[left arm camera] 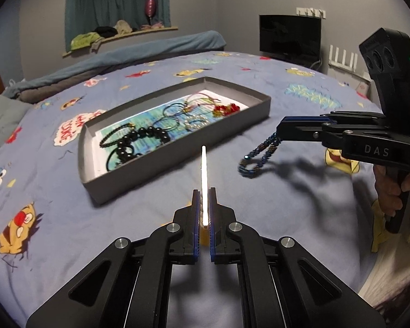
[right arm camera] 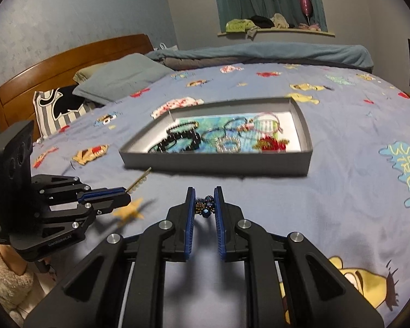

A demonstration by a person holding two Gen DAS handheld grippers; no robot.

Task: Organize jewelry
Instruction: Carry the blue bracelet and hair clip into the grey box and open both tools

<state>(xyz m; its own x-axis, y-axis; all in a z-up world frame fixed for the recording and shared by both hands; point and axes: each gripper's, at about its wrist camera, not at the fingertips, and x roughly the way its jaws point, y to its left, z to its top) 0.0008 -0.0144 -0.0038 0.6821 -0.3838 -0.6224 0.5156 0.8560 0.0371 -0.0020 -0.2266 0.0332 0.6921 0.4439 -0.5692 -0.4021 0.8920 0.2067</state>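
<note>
Your left tool (left arm camera: 204, 205) was clamped narrow on a thin pale strip (left arm camera: 204, 169), edge-on and pointing ahead toward the grey tray (left arm camera: 177, 161), probably so it could slide in flat. Your right tool (right arm camera: 204, 205) pinched the blue beaded bracelet (left arm camera: 259, 153), its loop dangling clear of the bedspread (left arm camera: 259, 218), apparently to keep it untangled. Ahead of both, the tray already held a black bead bracelet (left arm camera: 139, 139) and other bangles.

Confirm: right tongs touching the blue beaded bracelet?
Touching. In the right wrist view the right tongs pinch the blue beaded bracelet between both pads; the left wrist view shows it dangling from them above the bedsheet.
</note>
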